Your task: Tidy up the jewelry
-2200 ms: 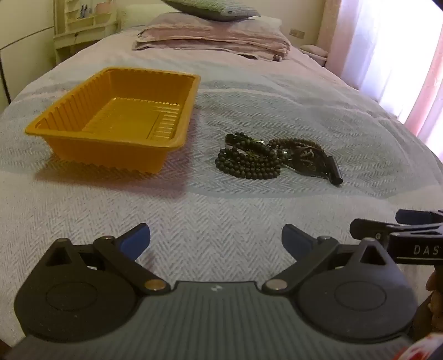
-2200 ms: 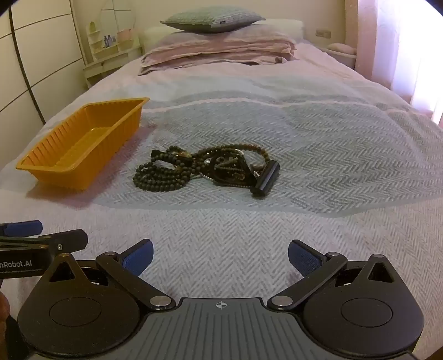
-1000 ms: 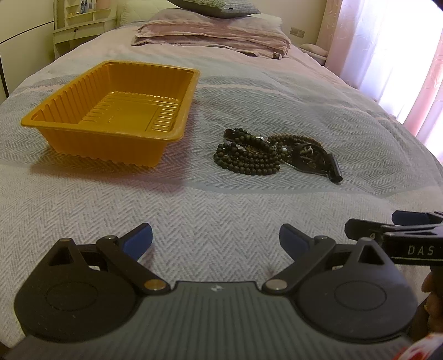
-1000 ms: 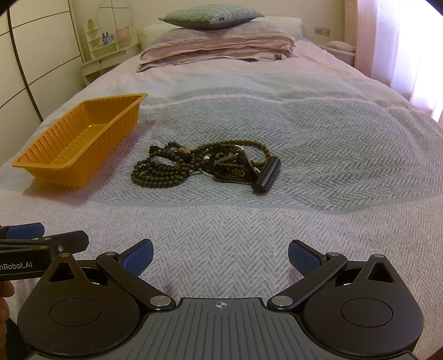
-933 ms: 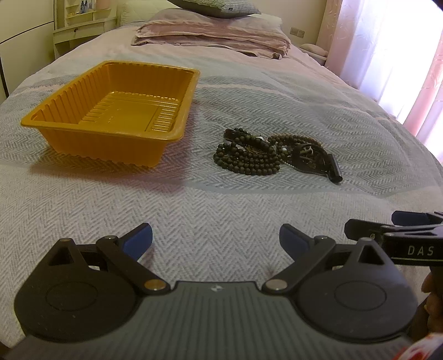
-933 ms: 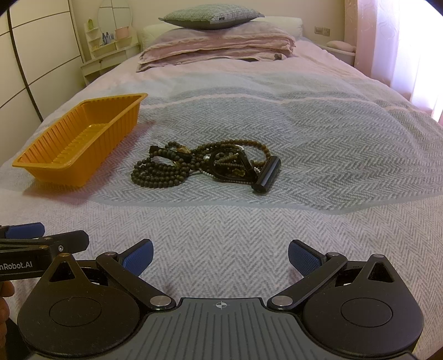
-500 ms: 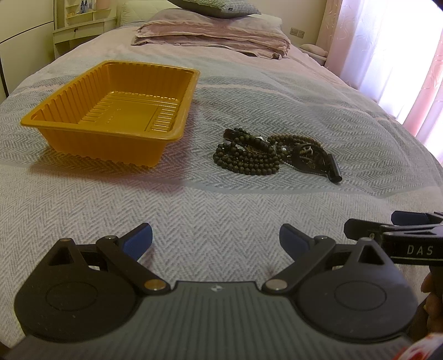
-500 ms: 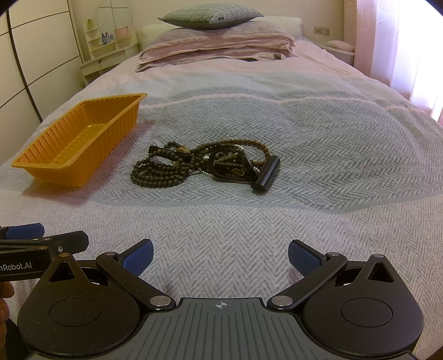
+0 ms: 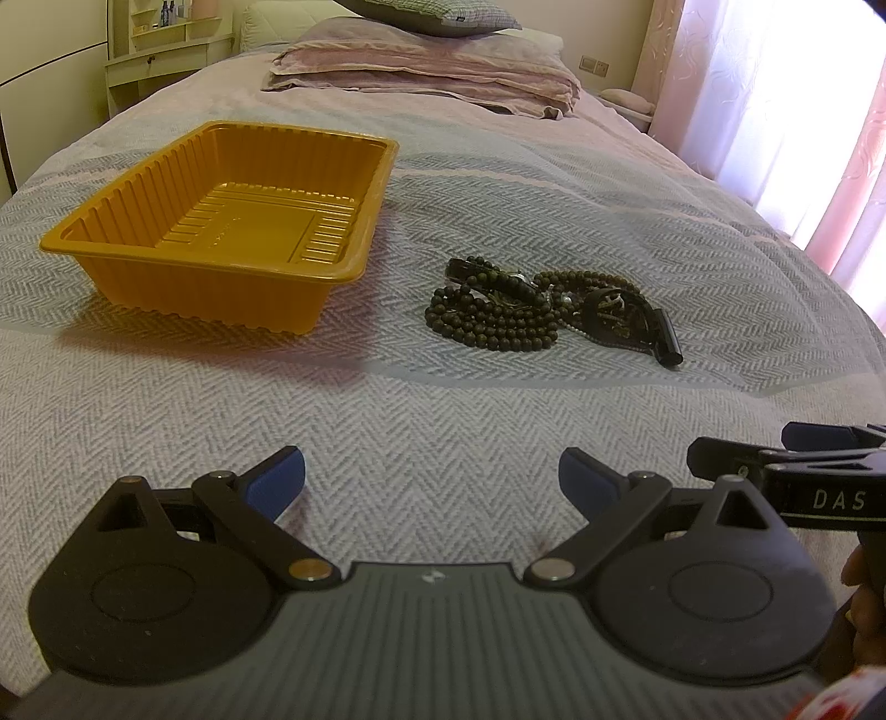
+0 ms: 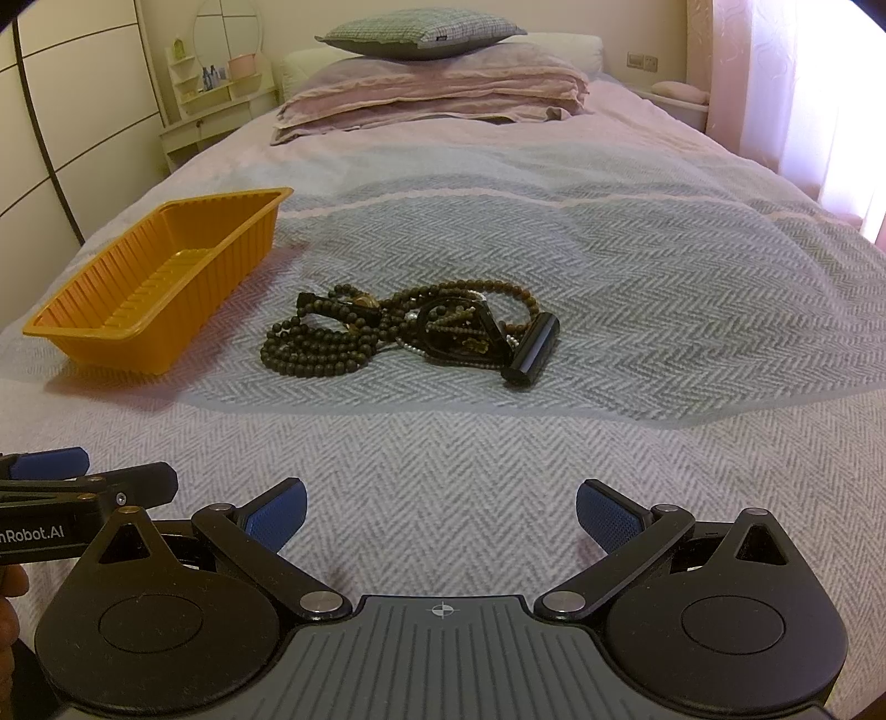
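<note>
Ribbed orange plastic tray empty on grey herringbone bedspread, tangled dark bead necklaces beside it, left gripper and right gripper both spread wide, holding nothing

We read "DAS" in white on the right gripper body, and "nRobot.AI", cut at the frame edge, on the left gripper body.

Location: home bedroom. Ahead of both tongs lies a wide bed with a grey herringbone-weave bedspread; a stack of folded mauve quilts and a checked grey cushion sit at its far end. A pale shelved dressing table stands far left; sheer pink curtains hang right.
</note>
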